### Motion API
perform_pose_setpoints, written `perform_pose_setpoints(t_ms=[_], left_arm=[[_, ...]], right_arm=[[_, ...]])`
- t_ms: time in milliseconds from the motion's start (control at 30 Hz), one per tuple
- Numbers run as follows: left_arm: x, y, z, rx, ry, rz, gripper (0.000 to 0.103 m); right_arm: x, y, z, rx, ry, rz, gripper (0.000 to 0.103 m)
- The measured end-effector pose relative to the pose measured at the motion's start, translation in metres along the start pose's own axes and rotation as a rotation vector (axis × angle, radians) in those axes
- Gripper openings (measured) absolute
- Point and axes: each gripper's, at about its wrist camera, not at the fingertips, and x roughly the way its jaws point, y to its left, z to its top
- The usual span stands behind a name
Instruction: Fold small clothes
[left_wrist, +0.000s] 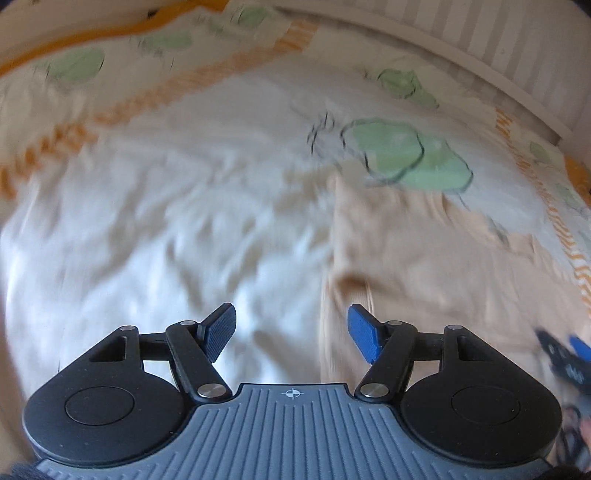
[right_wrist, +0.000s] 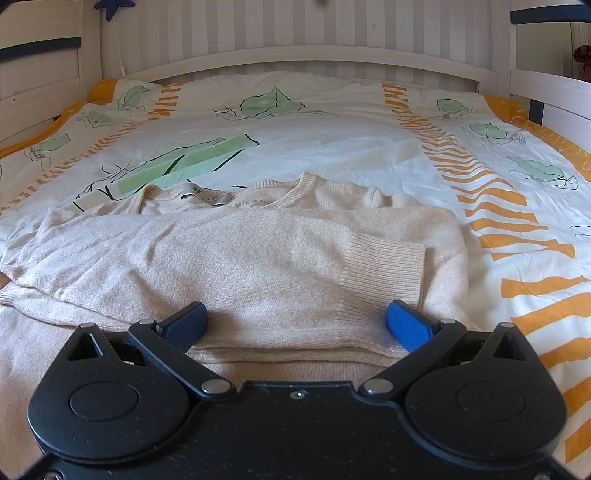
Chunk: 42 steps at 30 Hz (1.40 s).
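Note:
A beige knit sweater (right_wrist: 236, 254) lies flat on the bed, neck and label away from me, one sleeve folded across its body with the ribbed cuff (right_wrist: 384, 266) at the right. My right gripper (right_wrist: 295, 323) is open, low over the sweater's near folded edge, with nothing between its pads. In the blurred left wrist view the sweater (left_wrist: 424, 266) lies to the right. My left gripper (left_wrist: 291, 330) is open and empty above the sheet, just left of the sweater's edge. The right gripper (left_wrist: 569, 354) shows at the far right there.
The bed is covered by a white duvet (right_wrist: 332, 140) with green leaf prints and orange stripes. A white slatted headboard (right_wrist: 295, 55) stands at the back, with bed rails at both sides. Bare duvet (left_wrist: 166, 229) lies left of the sweater.

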Motion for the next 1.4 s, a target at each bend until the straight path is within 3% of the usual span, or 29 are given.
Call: perform_pose_setpoints(t_ms=[200,467,567,767,967,1167,1400], left_arm=[[-0.026,-0.005,-0.034,0.044,0.070,-0.005,0.066],[-0.056,-0.014,-0.070,0.149,0.102,-0.028,0.067],[-0.063,-0.011,-0.081,0.178,0.125,-0.024,0.067],[-0.073,0.001,-0.095,0.178,0.165,-0.038,0.069],[-0.074,-0.002,-0.102,0.233,0.201,-0.050,0.072],[-0.069,-0.012,-0.110,0.298,0.221,-0.049,0.082],[-0.066,-0.012,-0.113,0.288,0.224,-0.062,0.093]], right_arm=[[0.001,0.000,0.001,0.001,0.009,0.002,0.103],[-0.006,-0.004,0.008,0.011,0.058,0.023,0.102],[-0.022,-0.004,0.006,-0.010,0.108,0.035,0.102],[-0.069,-0.021,-0.009,0.009,0.309,0.092,0.103],[-0.123,-0.055,-0.015,0.240,0.476,0.120,0.103],[-0.163,-0.072,-0.031,0.326,0.518,0.059,0.103],[-0.163,-0.065,-0.041,0.300,0.575,0.104,0.103]])
